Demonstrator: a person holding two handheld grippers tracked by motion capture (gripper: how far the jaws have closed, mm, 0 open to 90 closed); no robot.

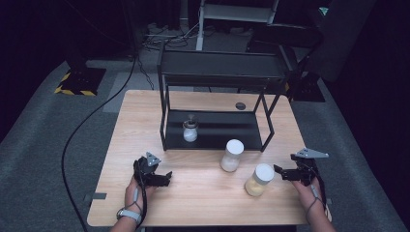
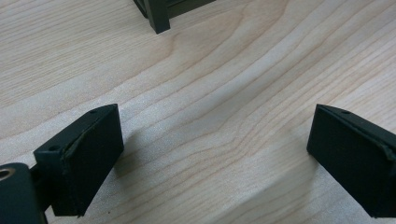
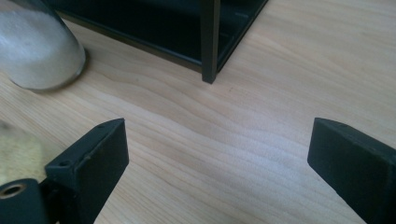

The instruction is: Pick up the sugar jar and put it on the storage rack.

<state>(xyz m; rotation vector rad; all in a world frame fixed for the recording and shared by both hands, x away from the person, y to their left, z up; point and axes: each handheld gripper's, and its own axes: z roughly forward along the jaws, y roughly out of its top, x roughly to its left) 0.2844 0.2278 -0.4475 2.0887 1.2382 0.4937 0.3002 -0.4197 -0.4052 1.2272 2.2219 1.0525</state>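
Item: jar of yellowish powder (image 1: 258, 181), cylindrical, clear-walled, closed with a flat white lid; it is stood upright on the table (image 1: 203, 203) near the front edge, just beside the right gripper (image 1: 279, 172), whose jaws are pointed toward it. In the right gripper view a blurred yellow patch of the jar (image 3: 16, 151) is seen at the left edge, outside the jaws.

Right gripper (image 3: 217, 163): black, blocky jaws with matt pads, spread wide, nothing held; bare wood is seen between them.

Left gripper (image 1: 167, 178): held low over the table at the front left, well apart from the jars; its jaws (image 2: 215, 161) are likewise spread wide and empty.

Second jar (image 1: 231, 155): same shape and white lid, filled with white granules, stood between the yellowish jar and the rack (image 1: 217, 77); its base (image 3: 37, 51) is seen at the upper left of the right gripper view.

Rack: black metal, two-tiered, thin square legs, placed at the table's back. A small glass jar with a dark knobbed stopper (image 1: 190, 129) is stood on its lower shelf.

Table: pale wood, pronounced wavy grain, smooth.

Small dark round disc (image 1: 240, 105): laid on the table behind the rack.
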